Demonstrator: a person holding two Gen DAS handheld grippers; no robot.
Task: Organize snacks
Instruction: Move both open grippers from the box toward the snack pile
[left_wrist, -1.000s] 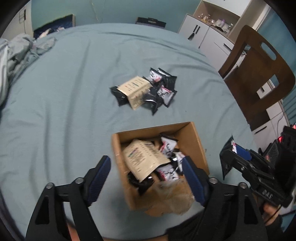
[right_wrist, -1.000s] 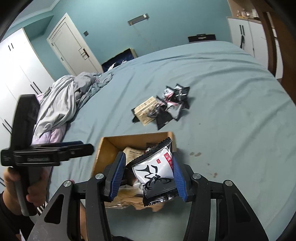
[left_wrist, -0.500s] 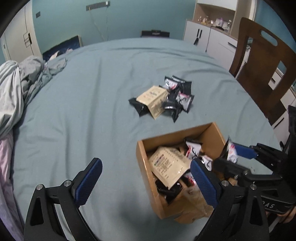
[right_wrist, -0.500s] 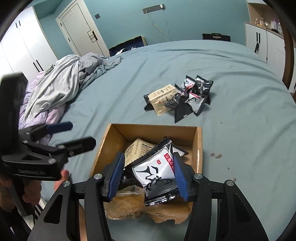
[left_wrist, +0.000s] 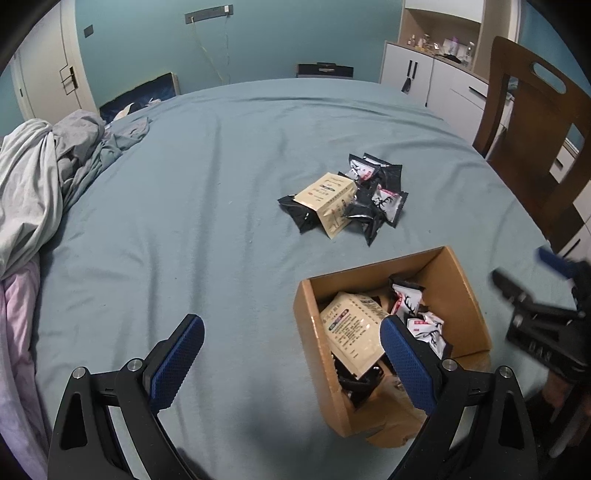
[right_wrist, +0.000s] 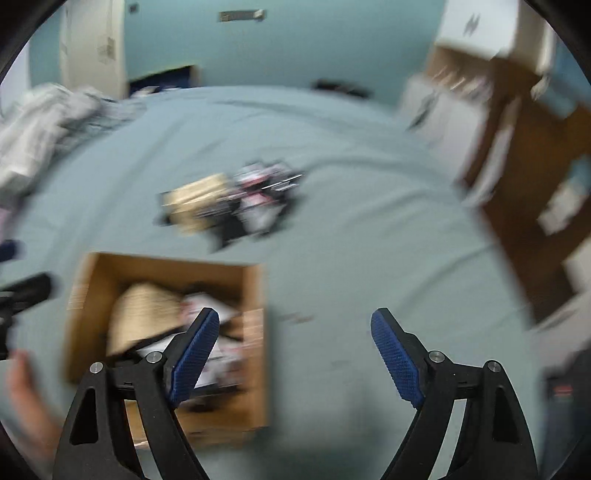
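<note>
A blue-green sheet (left_wrist: 207, 221) is covering the bed, with teal walls behind it, a rumpled heap of bedding (left_wrist: 44, 166) lying along its left side and a wooden chair (left_wrist: 532, 147) standing at its right edge. A cardboard box (left_wrist: 469, 306) is sitting open on the sheet near the front, holding a tan packet (left_wrist: 351, 332) and several black-and-white snack packets (left_wrist: 424, 325). Farther back, well apart from the box, a loose pile of snacks (left_wrist: 351, 199) is lying on the sheet: another tan packet among black and white ones.

The left gripper (left_wrist: 291, 354) is hovering over the sheet with its blue-padded fingers spread wide and nothing between them; its right finger is showing in front of the box's contents. The right gripper (right_wrist: 295, 350) is also spread wide and gripping nothing, its left finger overlapping the box (right_wrist: 166, 266) and its right finger over bare sheet. The right wrist view is blurring heavily, so the pile (right_wrist: 236, 199) is showing only as smeared tan and dark shapes. In the left wrist view the right gripper (left_wrist: 543, 291) is appearing blurred to the right of the box.
</note>
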